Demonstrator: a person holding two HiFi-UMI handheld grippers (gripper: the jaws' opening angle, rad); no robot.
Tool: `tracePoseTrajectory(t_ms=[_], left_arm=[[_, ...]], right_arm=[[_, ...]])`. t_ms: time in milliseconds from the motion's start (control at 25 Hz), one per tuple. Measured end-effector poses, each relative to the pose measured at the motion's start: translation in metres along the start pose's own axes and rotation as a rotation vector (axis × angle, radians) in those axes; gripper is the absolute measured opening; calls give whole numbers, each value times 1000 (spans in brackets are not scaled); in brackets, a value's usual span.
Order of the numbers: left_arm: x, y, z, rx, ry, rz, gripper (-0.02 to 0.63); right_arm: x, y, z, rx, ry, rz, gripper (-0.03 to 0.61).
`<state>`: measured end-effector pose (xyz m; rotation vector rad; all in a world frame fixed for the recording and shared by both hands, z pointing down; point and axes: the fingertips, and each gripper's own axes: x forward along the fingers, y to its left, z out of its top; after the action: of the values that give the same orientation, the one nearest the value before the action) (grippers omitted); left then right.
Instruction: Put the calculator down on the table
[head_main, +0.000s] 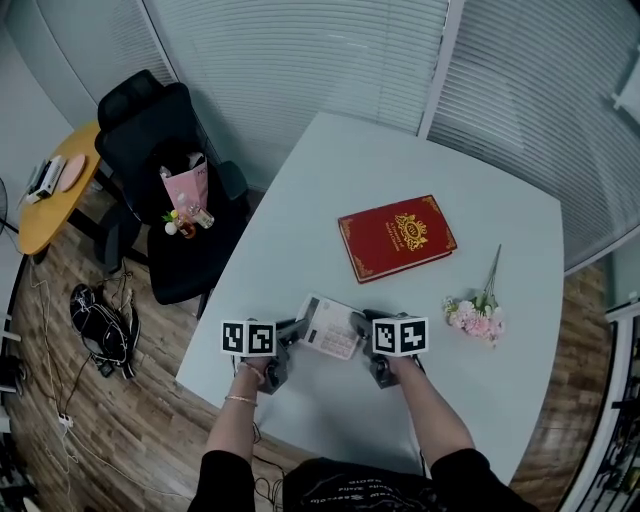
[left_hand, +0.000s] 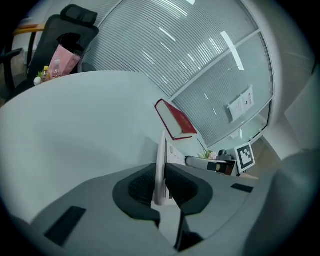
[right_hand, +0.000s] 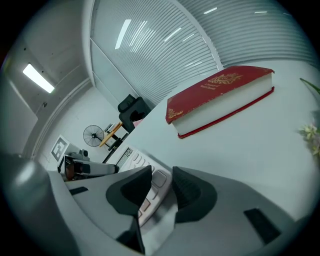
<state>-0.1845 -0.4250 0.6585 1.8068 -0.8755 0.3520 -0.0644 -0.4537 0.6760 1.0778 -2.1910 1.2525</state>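
Observation:
A pale calculator (head_main: 330, 328) is held between both grippers, low over the near part of the white table (head_main: 330, 170). I cannot tell whether it touches the tabletop. My left gripper (head_main: 296, 328) is shut on its left edge. In the left gripper view the calculator (left_hand: 161, 147) shows edge-on, pinched between the dark pads of the left gripper (left_hand: 161, 186). My right gripper (head_main: 362, 325) is shut on its right side. In the right gripper view the calculator's keys and display (right_hand: 136, 159) run out from between the right gripper's (right_hand: 162, 189) jaws.
A red book (head_main: 397, 237) lies farther back on the table, and a small bunch of pink flowers (head_main: 475, 318) lies to the right. A black office chair (head_main: 160, 150) carrying a pink bag (head_main: 186, 190) stands off the table's left edge, beside a yellow side table (head_main: 50, 195).

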Motion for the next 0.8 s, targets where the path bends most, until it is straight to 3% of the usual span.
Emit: tracePoseTrajectory(t_ms=[360, 480, 680, 800], left_arm=[[5, 4, 8, -3, -14, 40, 78], [6, 10, 9, -2, -30, 98, 140], [-2, 16, 7, -19, -91, 179, 293], [-8, 4, 7, 25, -124, 179, 308]], right_arm=[[3, -4, -1, 3, 24, -34, 146], [3, -3, -1, -5, 29, -43, 158], [-1, 10, 1, -50, 7, -26, 328], [-12, 15, 8, -126, -31, -36, 341]])
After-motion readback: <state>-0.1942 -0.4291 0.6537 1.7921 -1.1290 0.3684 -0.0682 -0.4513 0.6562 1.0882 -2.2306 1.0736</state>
